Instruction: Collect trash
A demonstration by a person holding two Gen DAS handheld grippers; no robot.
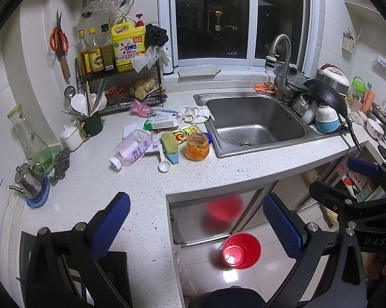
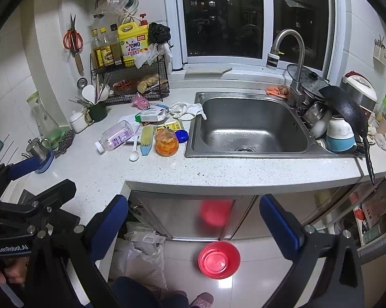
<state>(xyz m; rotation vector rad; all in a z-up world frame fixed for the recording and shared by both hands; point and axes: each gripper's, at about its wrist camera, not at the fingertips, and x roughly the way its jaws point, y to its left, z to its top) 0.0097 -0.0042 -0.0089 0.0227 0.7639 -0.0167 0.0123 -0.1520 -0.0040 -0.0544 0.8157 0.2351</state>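
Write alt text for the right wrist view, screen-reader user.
Open right claw hangs empty before a white kitchen counter, above a red bin on the floor. Clutter beside the steel sink: a tipped plastic bottle, cardboard box, orange-filled jar, crumpled white cloth. The left claw shows at the left edge.

I hold both grippers level, side by side, short of the counter edge (image 2: 218, 179). My left gripper (image 1: 196, 220) has its blue-padded jaws spread wide and empty, and my right gripper (image 2: 194, 222) is spread just as wide and empty. My hand (image 2: 12, 273) grips the left handle.
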